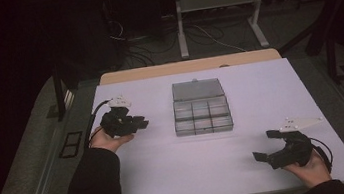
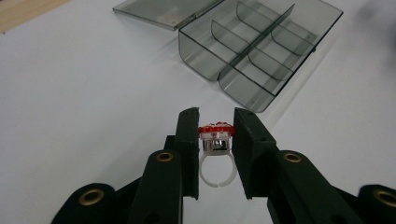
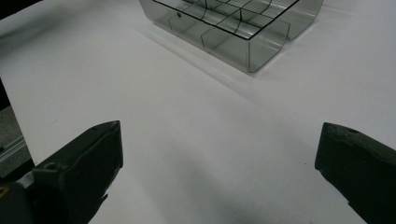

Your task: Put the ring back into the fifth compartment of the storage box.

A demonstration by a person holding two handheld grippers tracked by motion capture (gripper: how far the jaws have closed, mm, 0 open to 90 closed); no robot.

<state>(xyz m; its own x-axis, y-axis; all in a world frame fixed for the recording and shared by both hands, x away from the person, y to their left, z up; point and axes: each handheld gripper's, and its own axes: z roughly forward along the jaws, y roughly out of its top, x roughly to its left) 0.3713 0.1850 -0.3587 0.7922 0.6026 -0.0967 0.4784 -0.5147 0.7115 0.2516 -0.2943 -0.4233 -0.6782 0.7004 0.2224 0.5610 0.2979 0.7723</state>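
Dim room, brightly lit work surface.
High view: dark surroundings, grainy; white table (image 1: pixel 260 90) stands out. Gripper views: soft shadows lower centre, faint sheen on the smoked compartment box (image 2: pixel 261 44), near jaws slightly soft.

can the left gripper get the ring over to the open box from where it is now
Probably yes: the left gripper is shut on the ring, and only bare table lies between it and the open box.

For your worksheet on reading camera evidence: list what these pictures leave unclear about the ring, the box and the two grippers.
- Ring: in the left gripper view the jaws cover its sides.
- Ring in the high view: too small, hidden within the left gripper.
- Box: its far end is cut off by the right gripper view's top edge.
- Right gripper: its jaws are cut off by that view's bottom edge.
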